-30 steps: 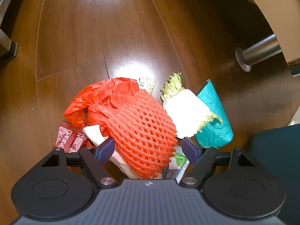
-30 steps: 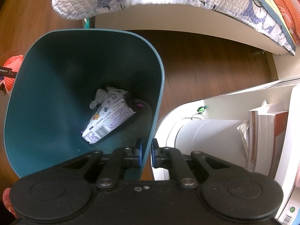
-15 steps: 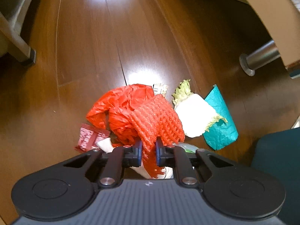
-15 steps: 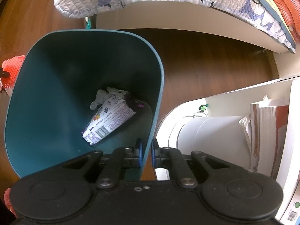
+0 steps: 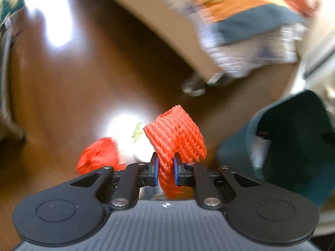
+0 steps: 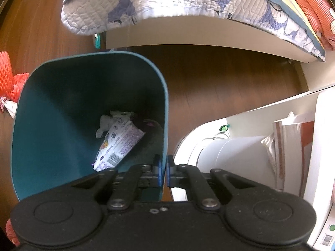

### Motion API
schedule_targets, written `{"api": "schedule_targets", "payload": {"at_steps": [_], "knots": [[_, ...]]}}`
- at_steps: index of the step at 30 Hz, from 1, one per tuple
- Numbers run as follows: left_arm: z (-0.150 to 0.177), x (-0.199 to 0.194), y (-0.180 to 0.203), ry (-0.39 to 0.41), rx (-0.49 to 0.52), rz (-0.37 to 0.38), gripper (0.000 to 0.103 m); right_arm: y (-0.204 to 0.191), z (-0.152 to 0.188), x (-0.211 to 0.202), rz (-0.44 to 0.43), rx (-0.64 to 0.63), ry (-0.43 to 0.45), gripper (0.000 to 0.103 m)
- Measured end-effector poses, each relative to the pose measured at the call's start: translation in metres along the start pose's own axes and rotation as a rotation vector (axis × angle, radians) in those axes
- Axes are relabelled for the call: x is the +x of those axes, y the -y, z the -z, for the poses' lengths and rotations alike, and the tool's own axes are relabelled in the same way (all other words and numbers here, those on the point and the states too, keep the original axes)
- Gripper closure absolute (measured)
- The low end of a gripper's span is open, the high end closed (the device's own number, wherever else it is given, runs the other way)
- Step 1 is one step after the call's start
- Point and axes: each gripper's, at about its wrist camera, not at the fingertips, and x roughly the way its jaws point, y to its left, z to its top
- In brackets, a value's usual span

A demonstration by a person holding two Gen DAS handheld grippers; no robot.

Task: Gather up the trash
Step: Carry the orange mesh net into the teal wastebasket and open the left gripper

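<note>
The wooden floor (image 6: pixel 219 87) fills most of both views, and the bed (image 6: pixel 188 35) with its quilted blue-and-white cover (image 6: pixel 167 2) runs along the far side of the teal trash bin (image 6: pixel 69 108). The bin stands open on the floor; at its bottom lie a printed white wrapper (image 6: pixel 117 144) and a crumpled grey scrap (image 6: pixel 106 121). A white curved unit (image 6: pixel 230 146) sits just right of the bin, with a stack of books (image 6: pixel 291 152) beyond it. Left of the bin a small heap of trash lies on the floor, a red crumpled bag (image 5: pixel 98 154) among it (the left wrist view is blurred, so the rest of the heap is hard to tell). The red foam net (image 5: pixel 178 138) is off the floor, left of the bin and above the heap, pinched between the blue pads of the left tool (image 5: pixel 165 167), its ribbed sleeve folding over past the fingertips. The right tool (image 6: pixel 163 171) is pressed together on the near right rim of the bin, one finger inside the wall and one outside.
</note>
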Motion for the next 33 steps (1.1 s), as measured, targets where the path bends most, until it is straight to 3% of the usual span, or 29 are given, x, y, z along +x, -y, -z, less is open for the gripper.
{"api": "schedule_targets", "payload": {"at_steps": [8, 13, 23, 30, 33], "knots": [[-0.005, -0.026, 0.089, 0.033, 0.18, 0.207, 0.09, -0.007, -0.001, -0.002, 0.002, -0.005, 0.012, 0.101], [0.003, -0.006, 0.131, -0.002, 0.264, 0.261, 0.09, -0.012, 0.001, -0.004, -0.001, -0.002, 0.001, 0.101], [0.017, 0.064, 0.17, -0.161, 0.336, 0.254, 0.09, -0.019, 0.001, -0.009, -0.015, -0.013, -0.007, 0.099], [0.019, 0.08, 0.173, -0.172, 0.332, 0.225, 0.089, -0.019, 0.001, -0.007, -0.019, -0.003, -0.023, 0.098], [0.019, 0.08, 0.171, -0.164, 0.332, 0.226, 0.08, -0.019, 0.0, -0.006, -0.032, -0.003, -0.031, 0.097]]}}
